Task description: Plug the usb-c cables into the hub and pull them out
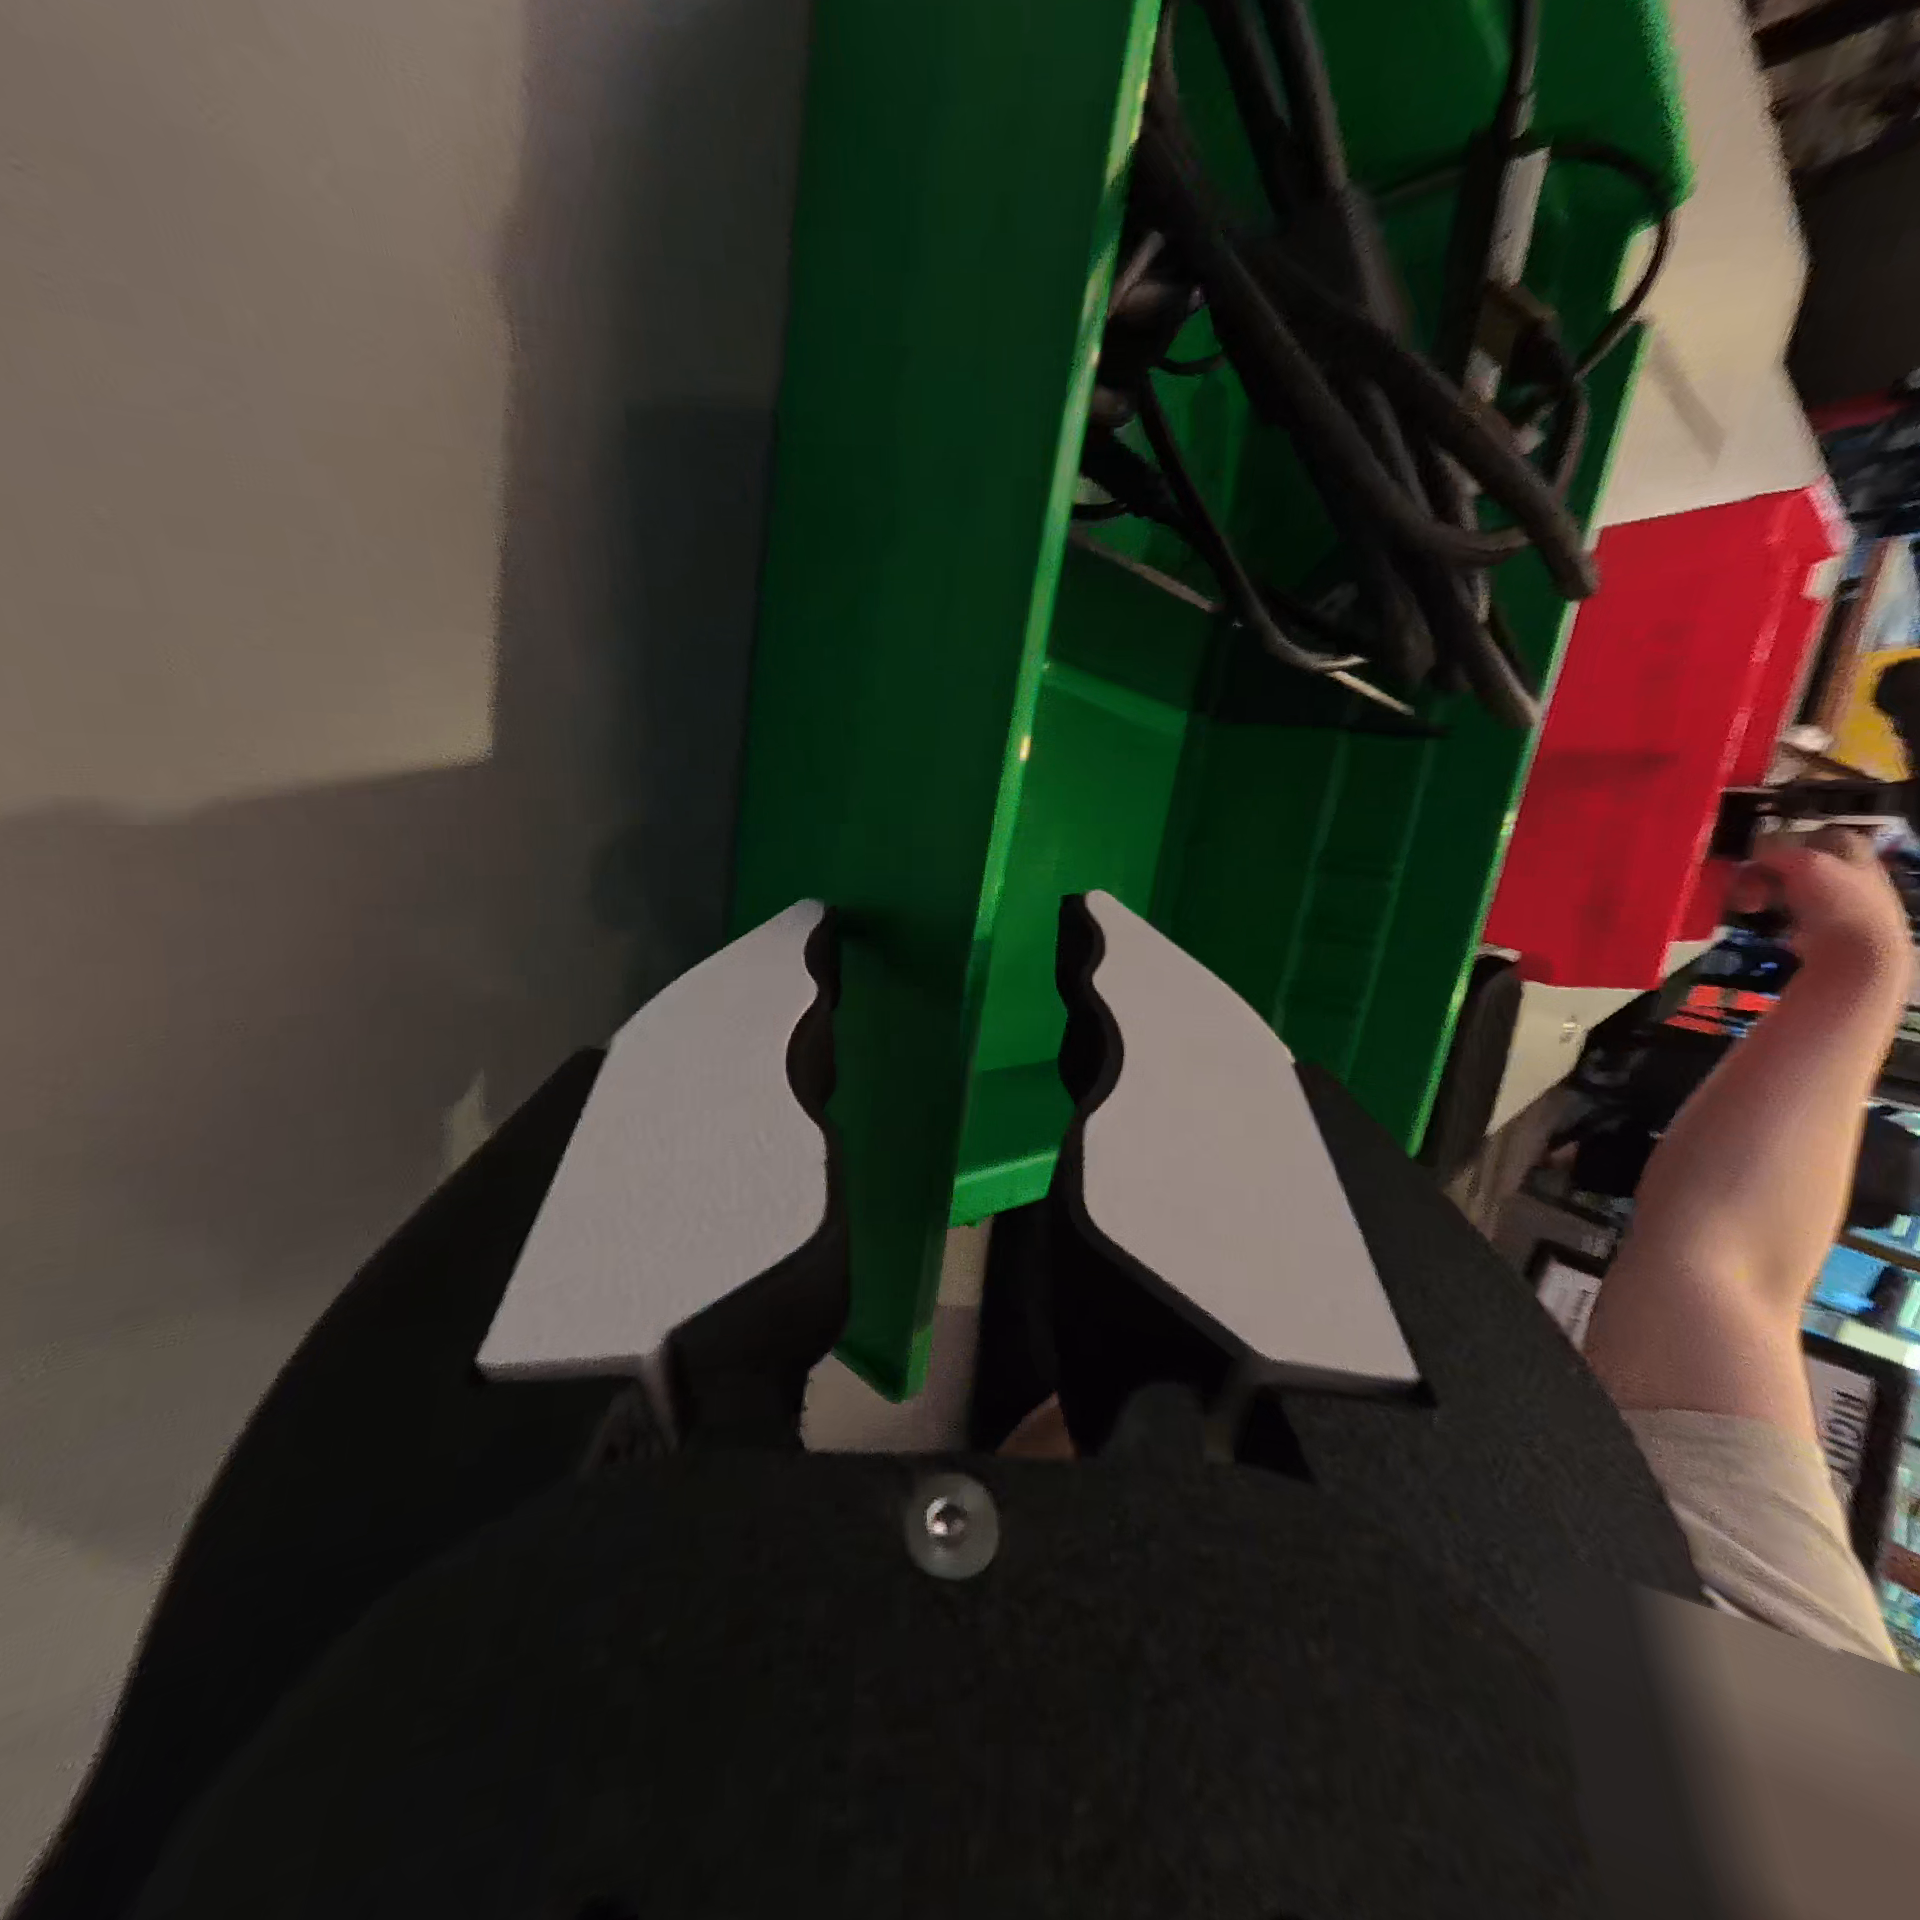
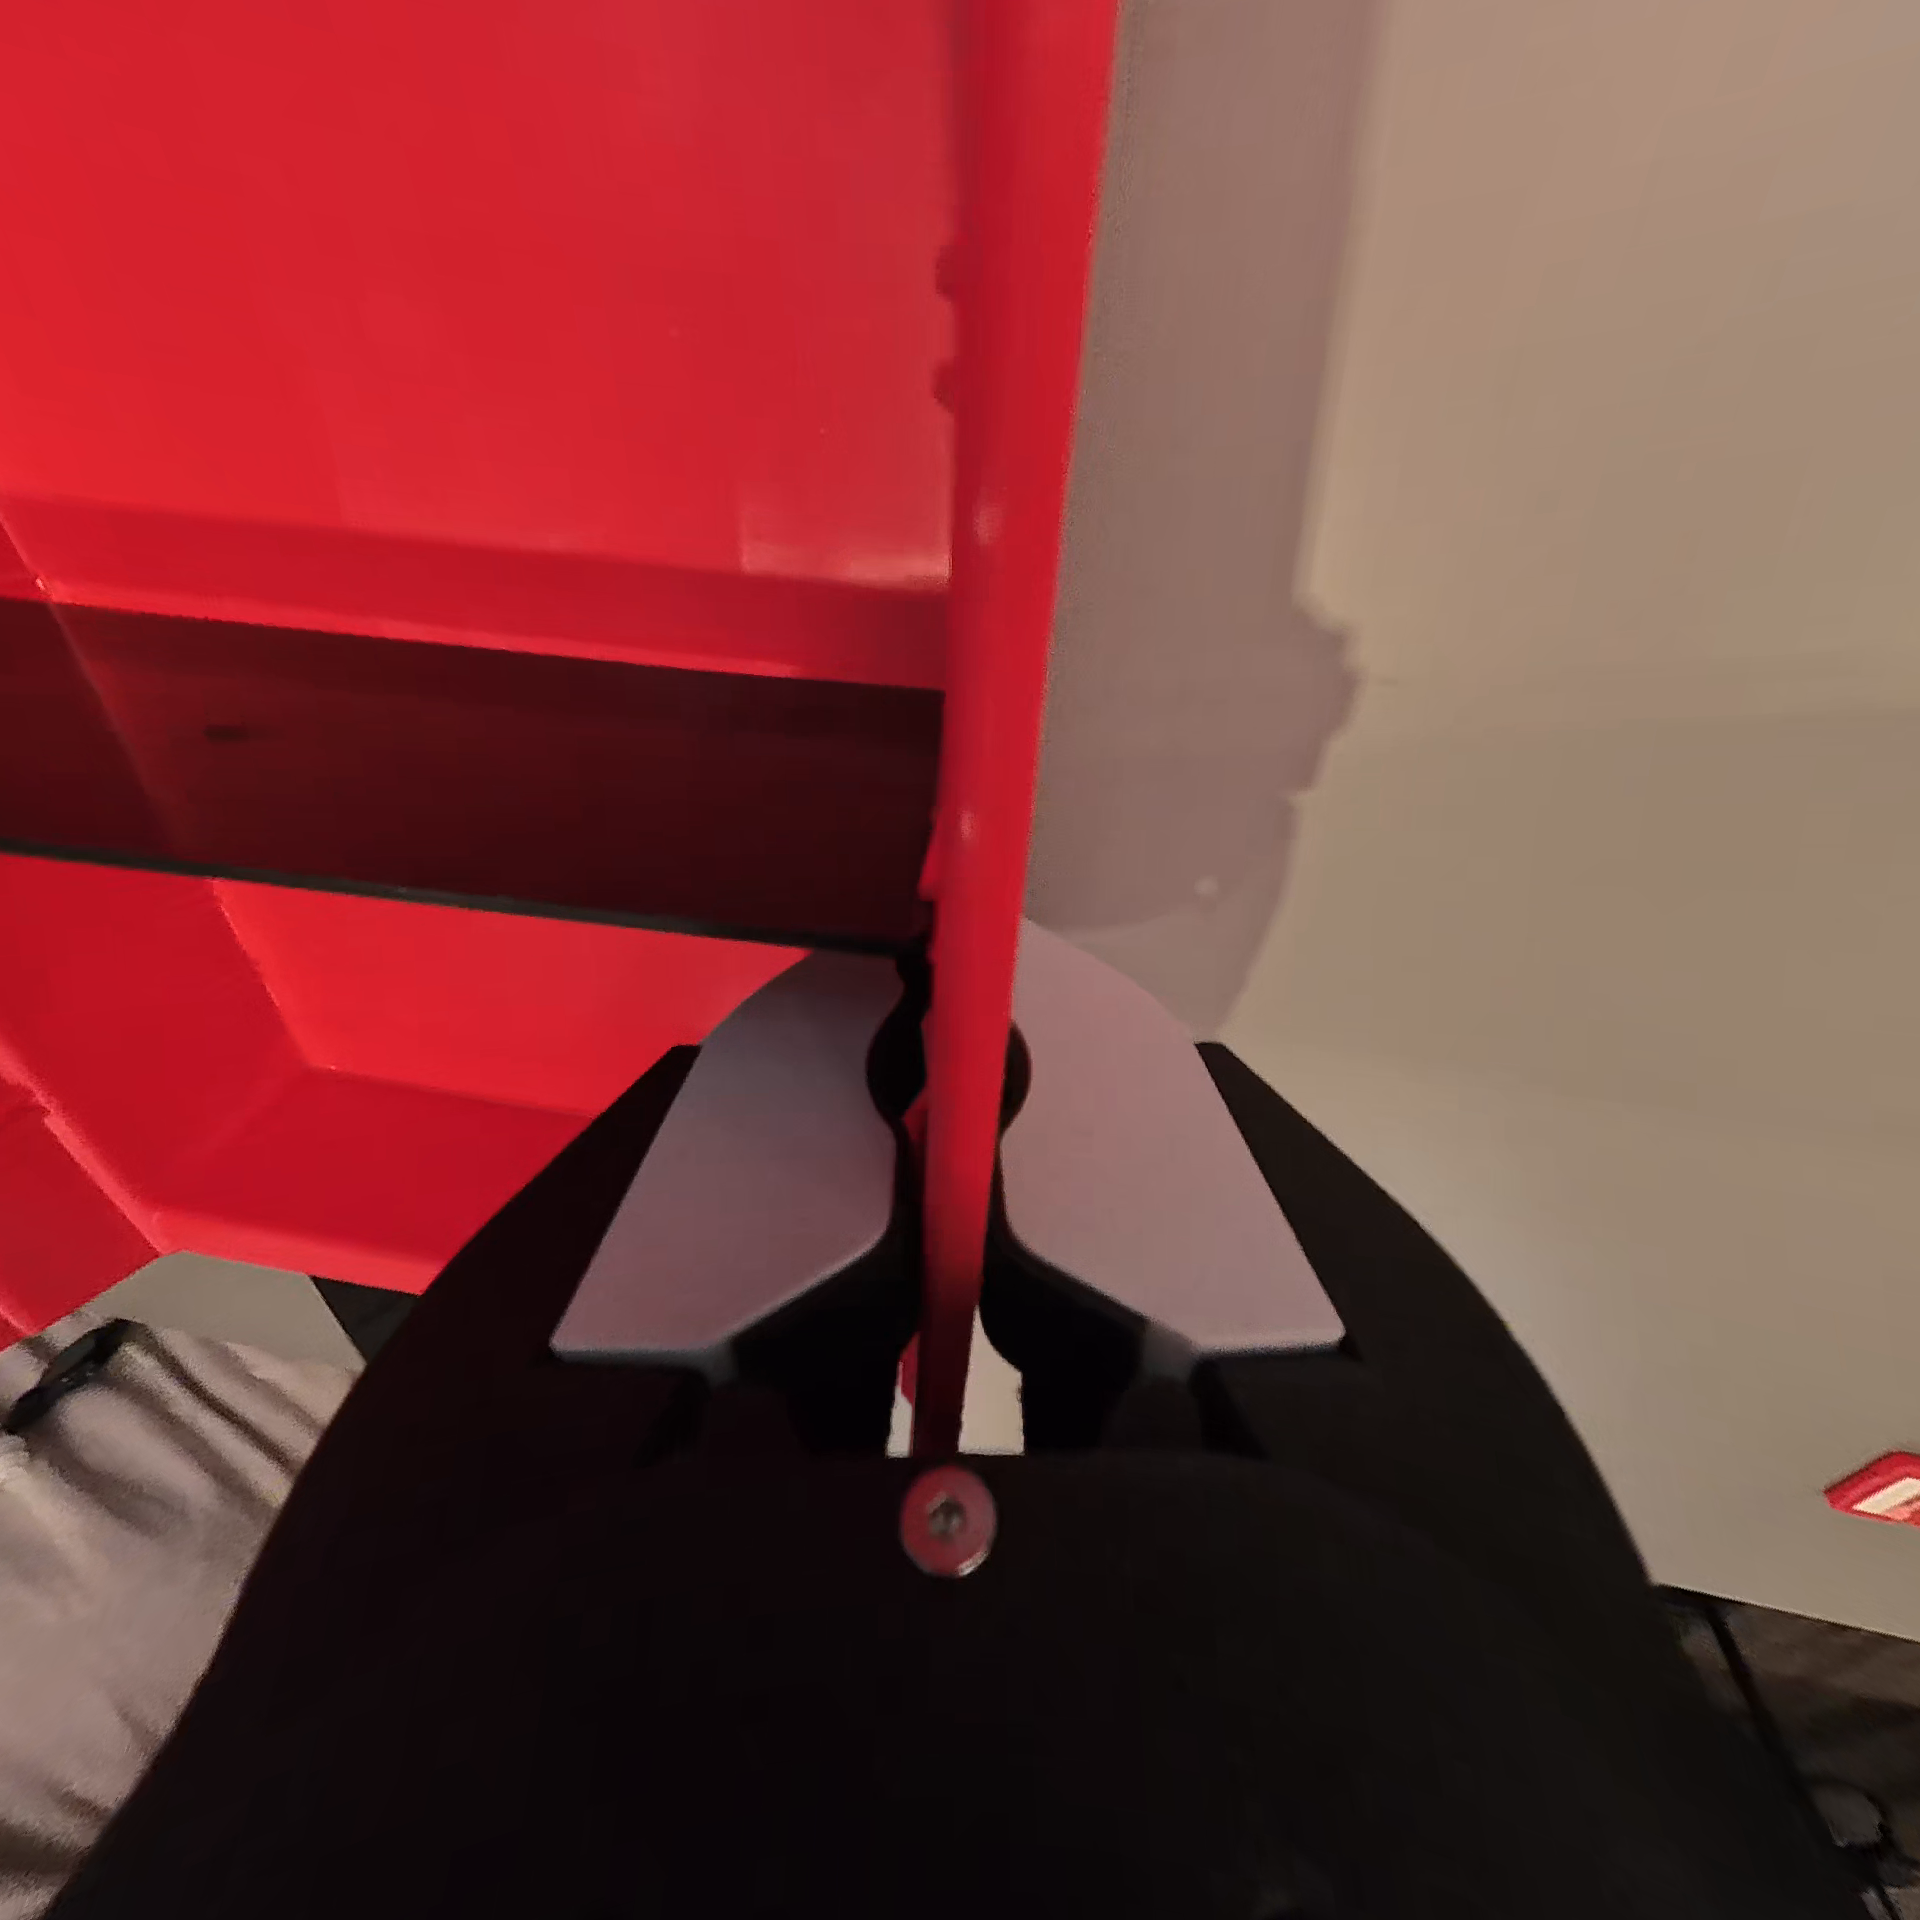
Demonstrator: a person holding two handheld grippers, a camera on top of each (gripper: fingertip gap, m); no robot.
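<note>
Several black cables lie tangled in a green bin; I cannot make out a hub. My left gripper straddles the green bin's side wall. Its left finger lies against the outer face, and its right finger sits inside the bin with a gap to the rim. My right gripper is shut on the thin side wall of a red bin, which looks empty. The red bin also shows in the left wrist view, just beyond the green one.
Both bins are by a white table, also in the left wrist view. A person's bare arm reaches toward the red bin. Cluttered shelves sit far right. A small red-and-white object lies at the table's edge; grey cloth is at lower left. My hands' fingertips stand some 75 cm from each other.
</note>
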